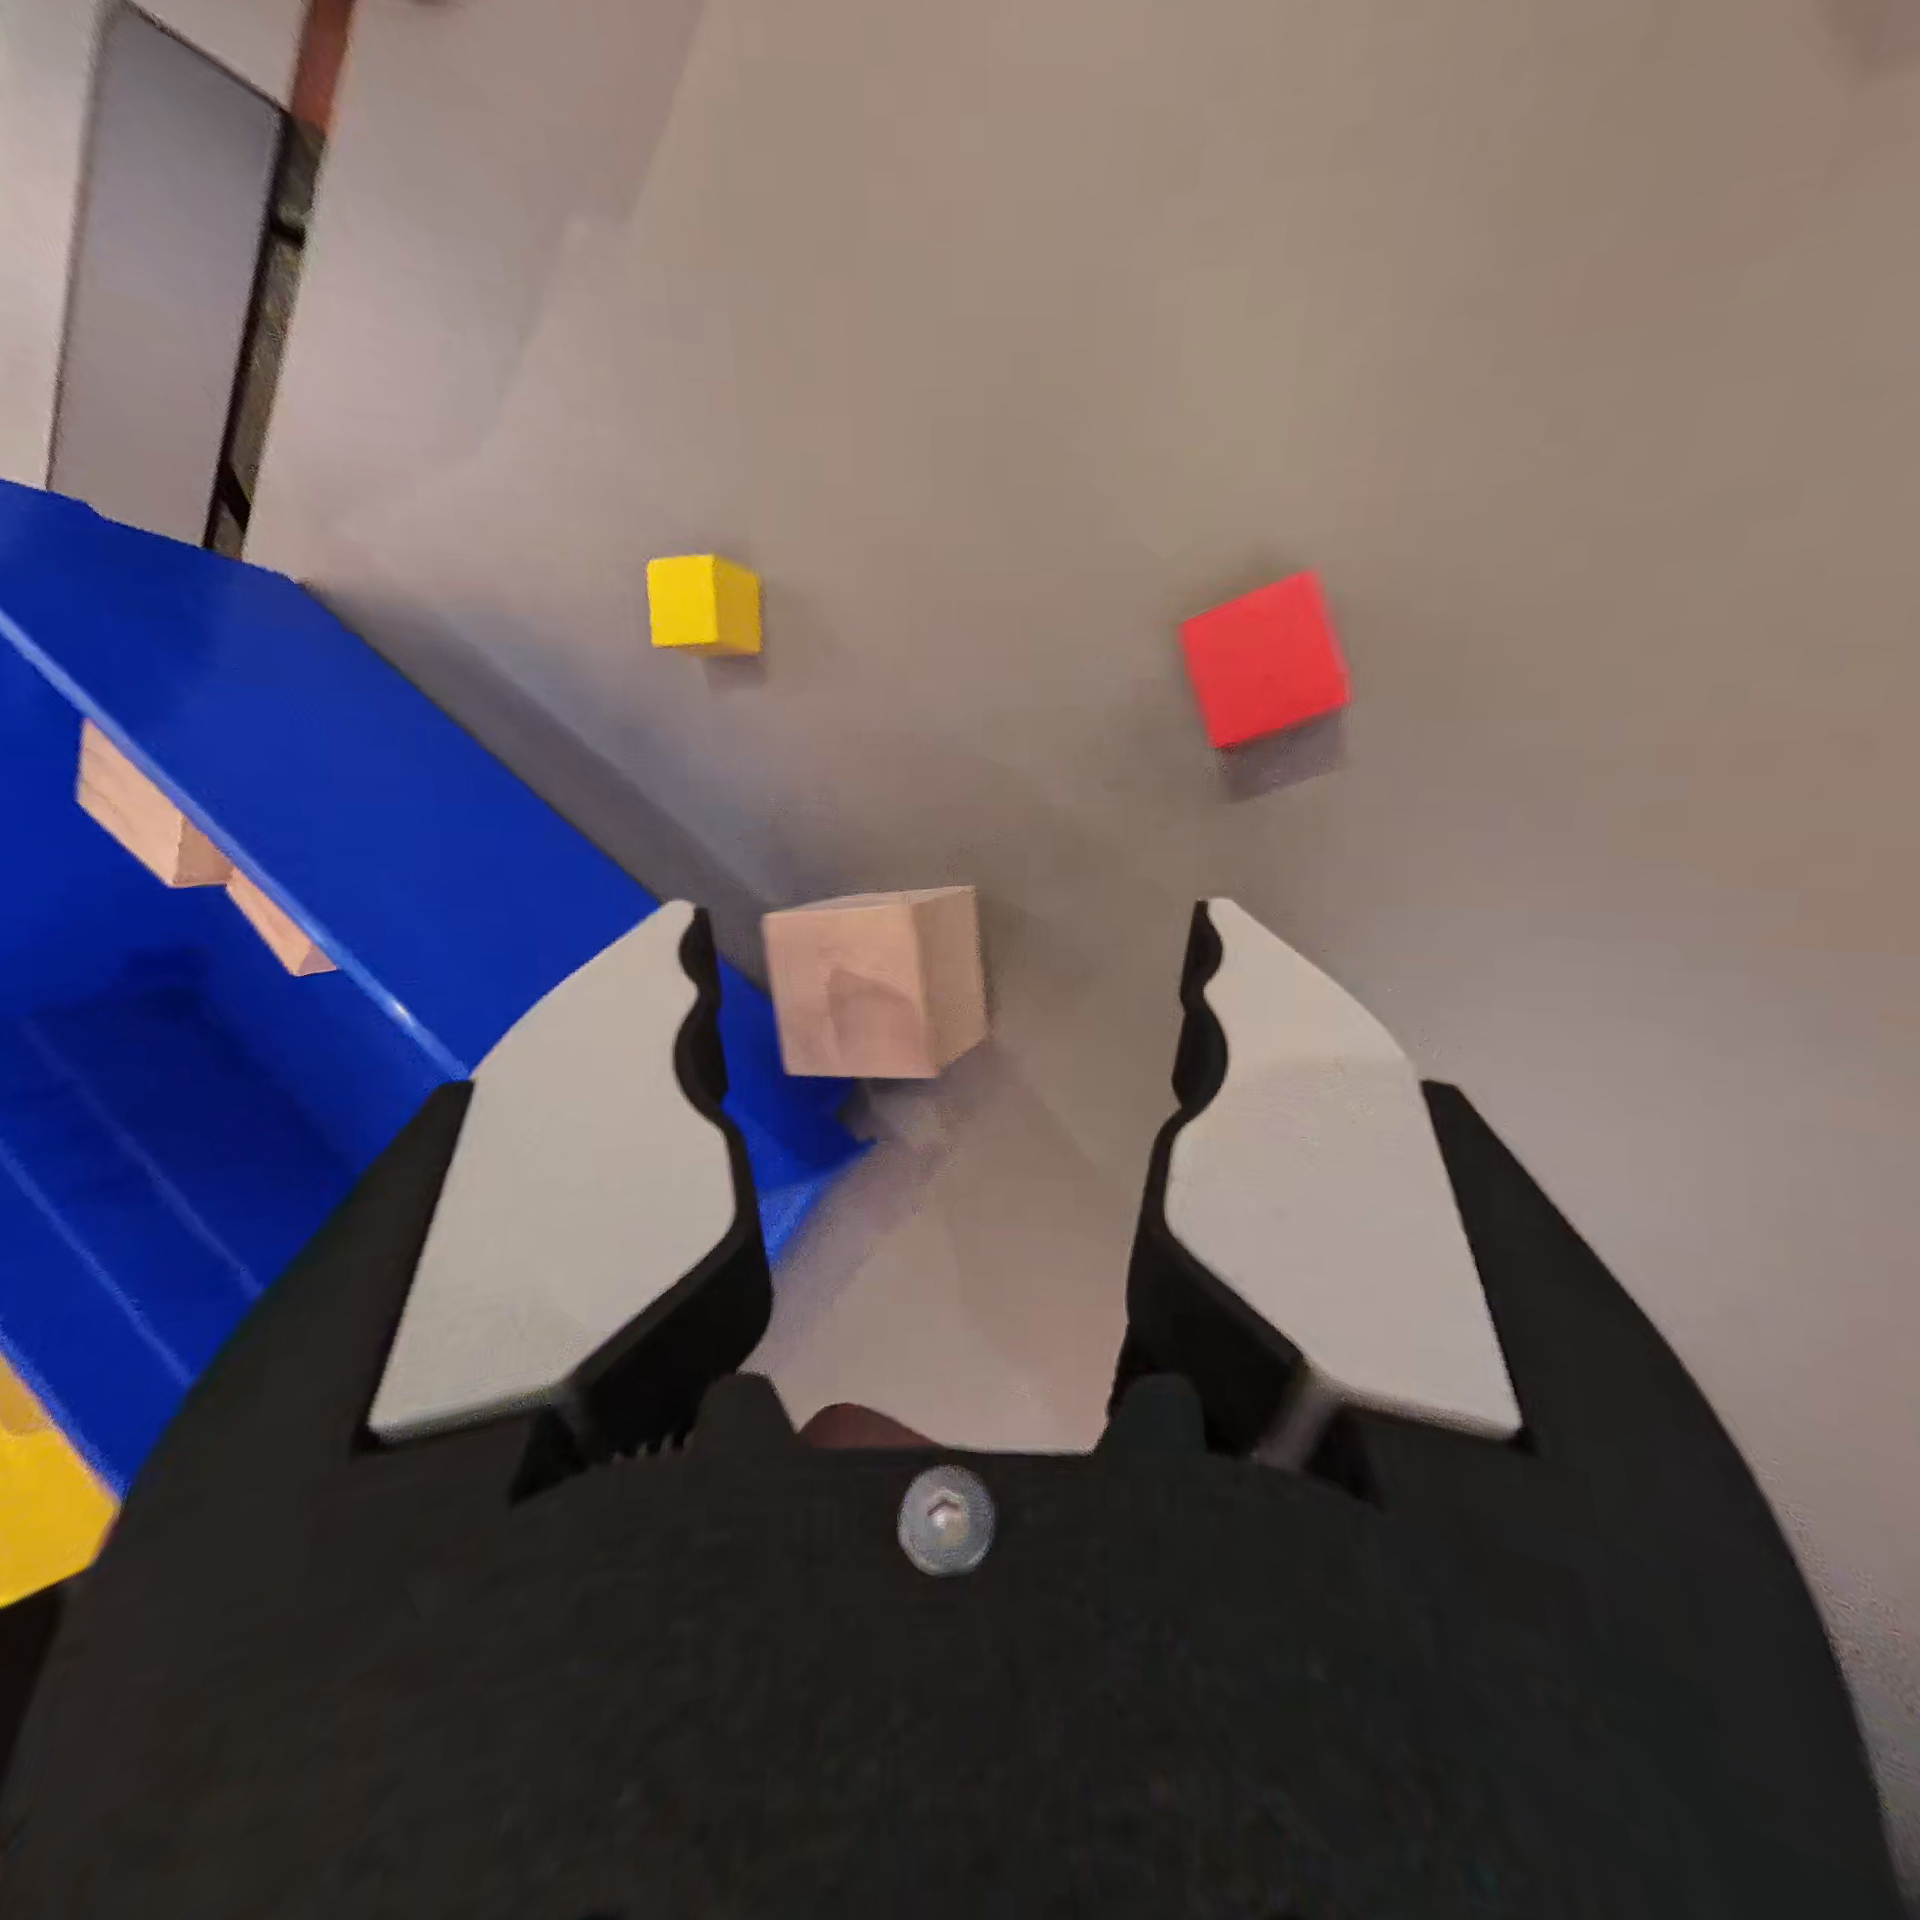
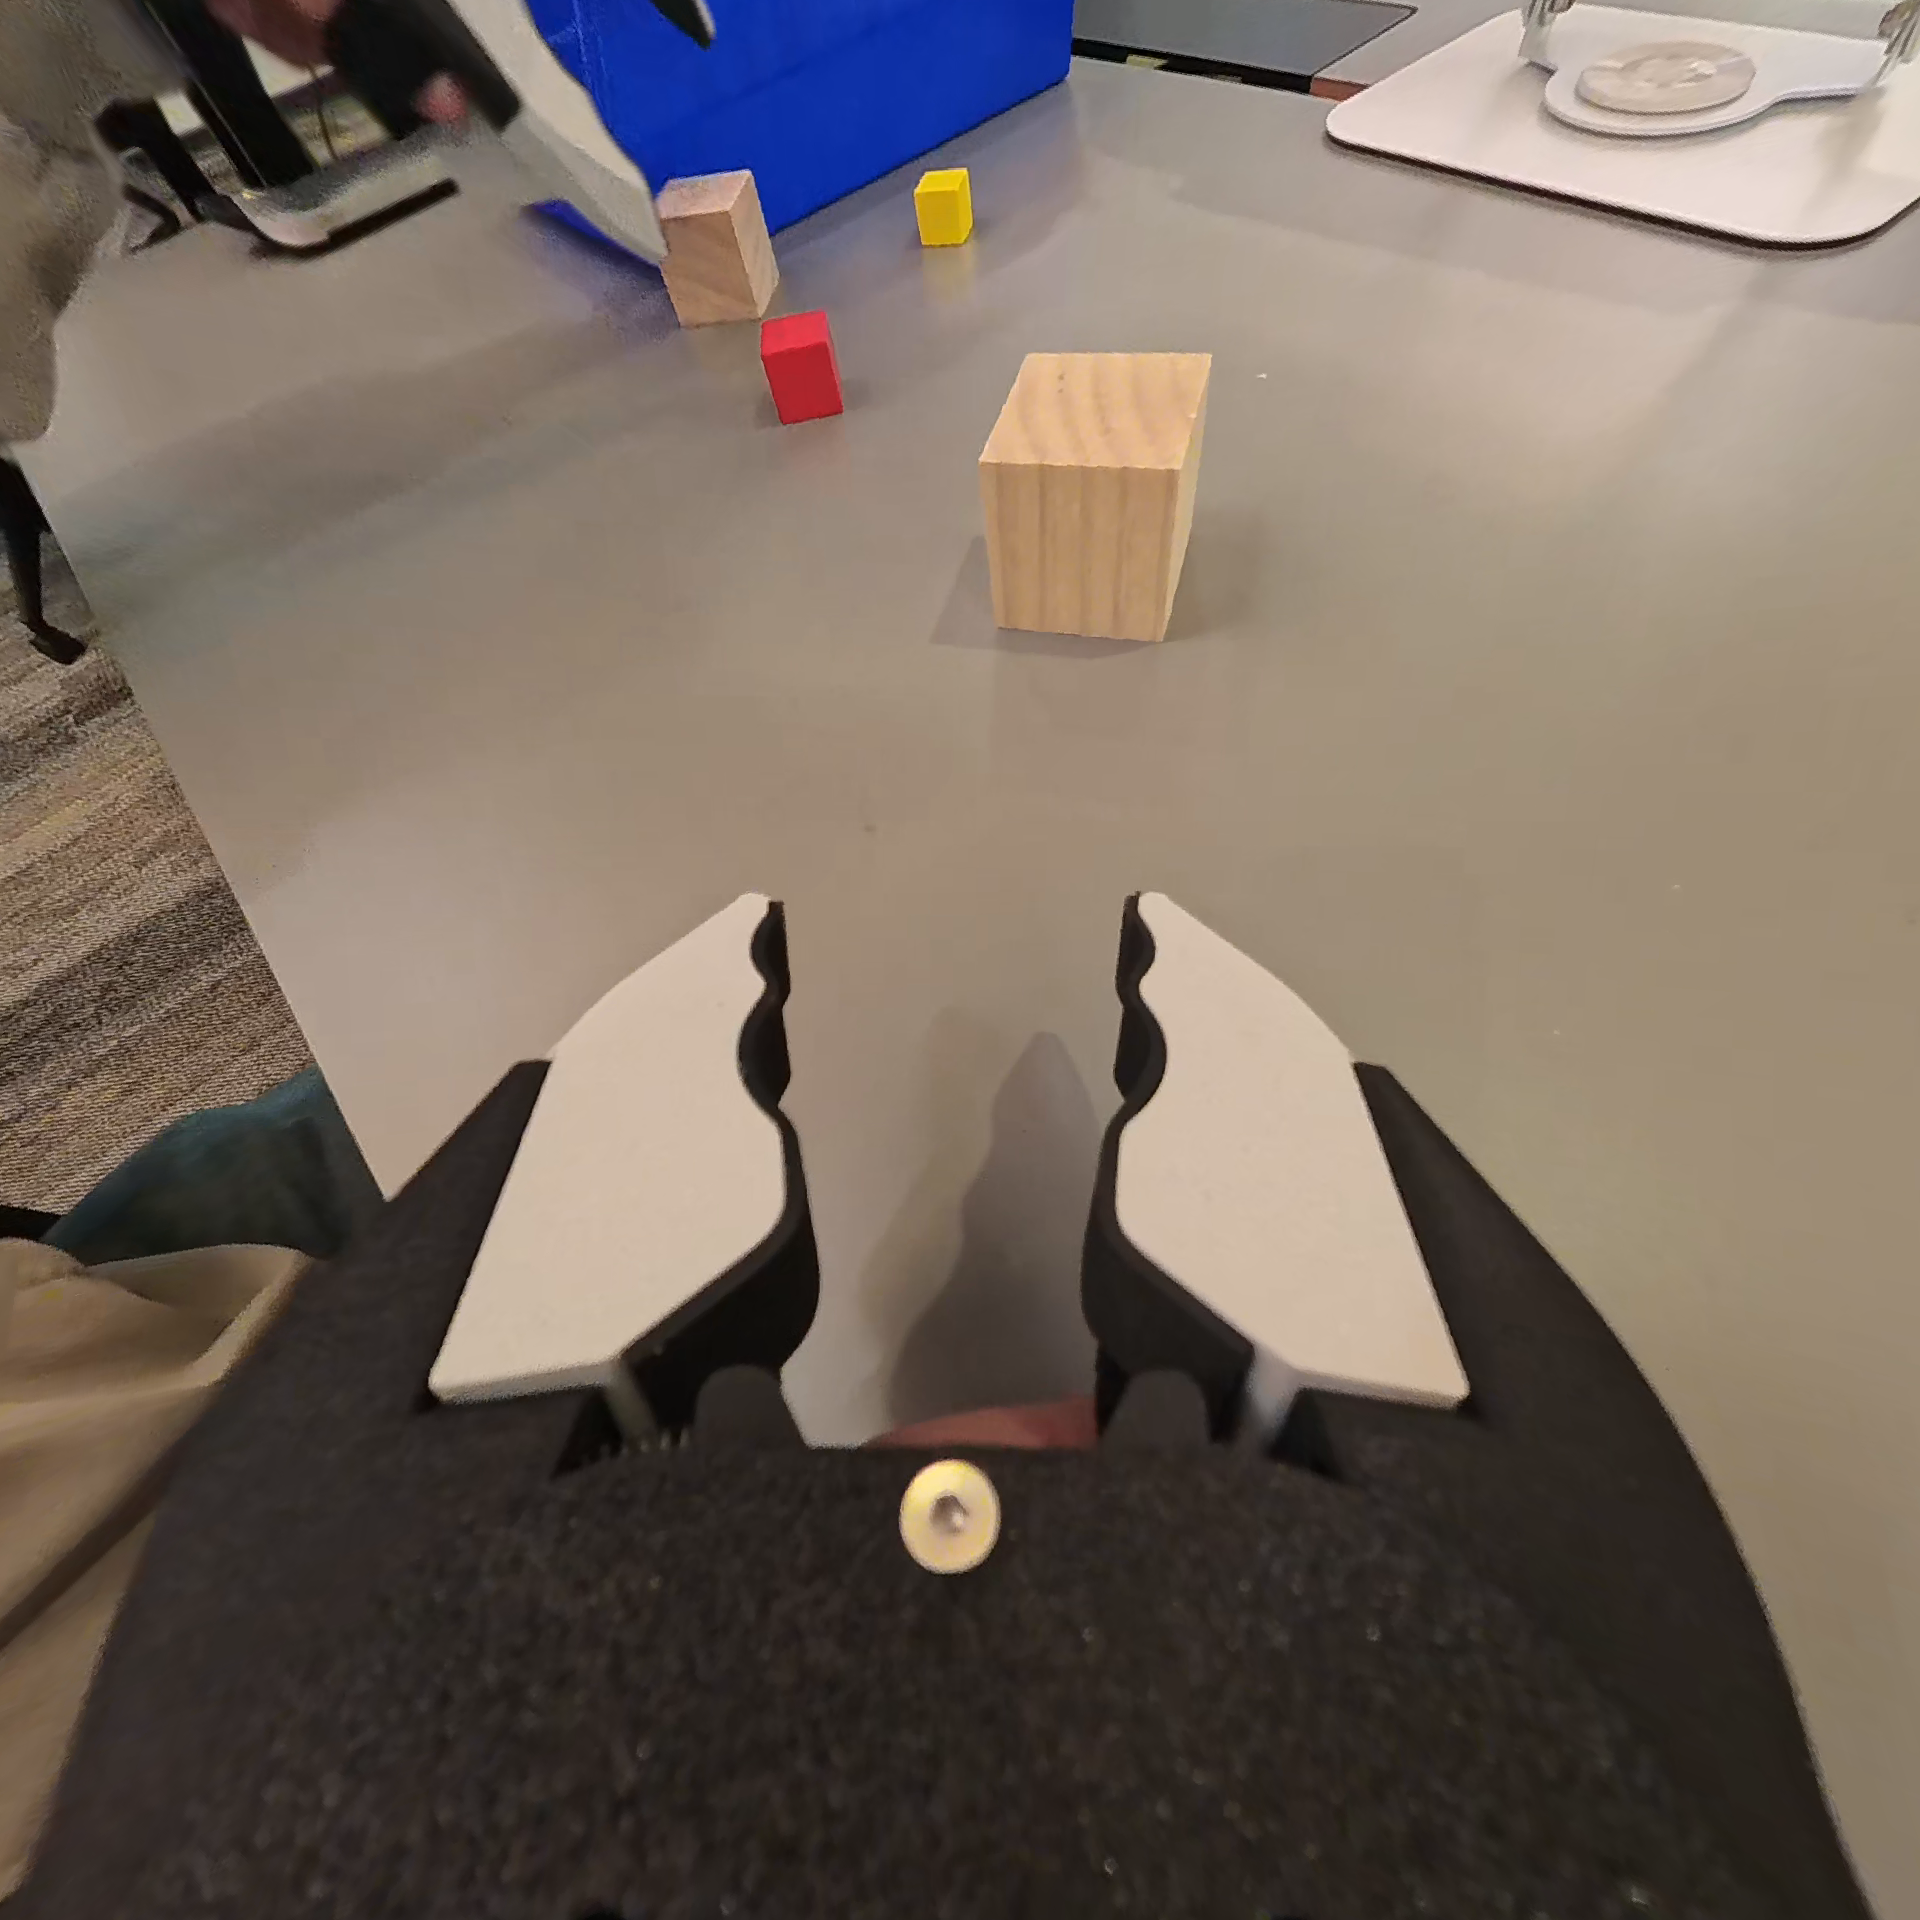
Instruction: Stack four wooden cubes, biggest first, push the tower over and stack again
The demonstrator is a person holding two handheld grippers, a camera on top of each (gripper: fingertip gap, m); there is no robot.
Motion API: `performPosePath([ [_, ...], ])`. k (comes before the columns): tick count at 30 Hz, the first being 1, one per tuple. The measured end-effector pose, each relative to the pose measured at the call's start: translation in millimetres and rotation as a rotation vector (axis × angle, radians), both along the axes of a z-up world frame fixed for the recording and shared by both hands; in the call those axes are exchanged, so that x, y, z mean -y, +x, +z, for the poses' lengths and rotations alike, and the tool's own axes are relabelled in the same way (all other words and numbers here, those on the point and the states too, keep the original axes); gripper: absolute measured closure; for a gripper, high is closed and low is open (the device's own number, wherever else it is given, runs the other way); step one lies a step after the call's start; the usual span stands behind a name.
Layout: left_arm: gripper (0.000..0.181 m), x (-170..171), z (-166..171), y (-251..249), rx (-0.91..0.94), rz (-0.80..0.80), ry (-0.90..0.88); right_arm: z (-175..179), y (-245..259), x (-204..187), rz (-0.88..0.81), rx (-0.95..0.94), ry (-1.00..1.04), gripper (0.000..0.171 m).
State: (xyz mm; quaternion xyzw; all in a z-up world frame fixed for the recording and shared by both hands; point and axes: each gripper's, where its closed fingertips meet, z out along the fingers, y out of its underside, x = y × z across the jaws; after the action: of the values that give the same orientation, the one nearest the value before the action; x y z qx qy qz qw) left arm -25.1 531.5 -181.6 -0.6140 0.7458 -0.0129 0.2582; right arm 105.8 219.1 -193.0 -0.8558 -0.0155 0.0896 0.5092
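Observation:
The biggest plain wooden cube [image 2: 1091,499] stands alone on the grey table ahead of my right gripper [image 2: 951,914], which is open, empty and low over the table. A medium plain wooden cube [image 1: 878,982] [image 2: 719,249] sits beside the blue bin. My left gripper [image 1: 945,914] is open, empty and hovers above this cube, which lies just beyond the left fingertip. A red cube [image 1: 1262,657] [image 2: 800,366] and a smaller yellow cube [image 1: 703,603] [image 2: 943,206] lie apart on the table. One finger of the left gripper also shows in the right wrist view [image 2: 582,135].
A blue bin [image 1: 343,790] [image 2: 831,94] holding wooden pieces [image 1: 145,821] stands at the left near the medium cube. A white stand [image 2: 1662,135] sits at the far right. The table edge and carpet [image 2: 94,831] lie to the left. A yellow thing [image 1: 42,1507] is at the lower left.

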Motion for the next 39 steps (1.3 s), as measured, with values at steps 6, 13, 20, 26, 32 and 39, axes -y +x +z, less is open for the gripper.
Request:
performPosePath([
  [6, 0.097, -14, -20, 3, -0.218, 0.038, -0.001, -1, -2, 1, 0.011, 0.004, -0.007, 0.11],
  [13, 0.093, -5, -16, -2, -0.216, 0.067, 0.129, -1, -3, 1, 0.018, -0.009, -0.007, 0.111],
  [20, 0.101, 29, 6, -20, 0.261, 0.339, 0.049, -1, -3, 1, 0.019, -0.015, -0.006, 0.111],
  [26, 0.099, 95, 27, -53, 0.809, 0.578, -0.154, -1, -11, -1, 0.029, 0.006, -0.007, 0.11],
  [32, 0.097, 121, 32, -82, 0.976, 0.721, -0.131, -3, -10, -3, 0.018, 0.03, -0.022, 0.11],
  [39, 0.096, 90, 40, -86, 1.098, 0.984, -0.033, -4, -9, -3, 0.017, 0.029, -0.025, 0.11],
])
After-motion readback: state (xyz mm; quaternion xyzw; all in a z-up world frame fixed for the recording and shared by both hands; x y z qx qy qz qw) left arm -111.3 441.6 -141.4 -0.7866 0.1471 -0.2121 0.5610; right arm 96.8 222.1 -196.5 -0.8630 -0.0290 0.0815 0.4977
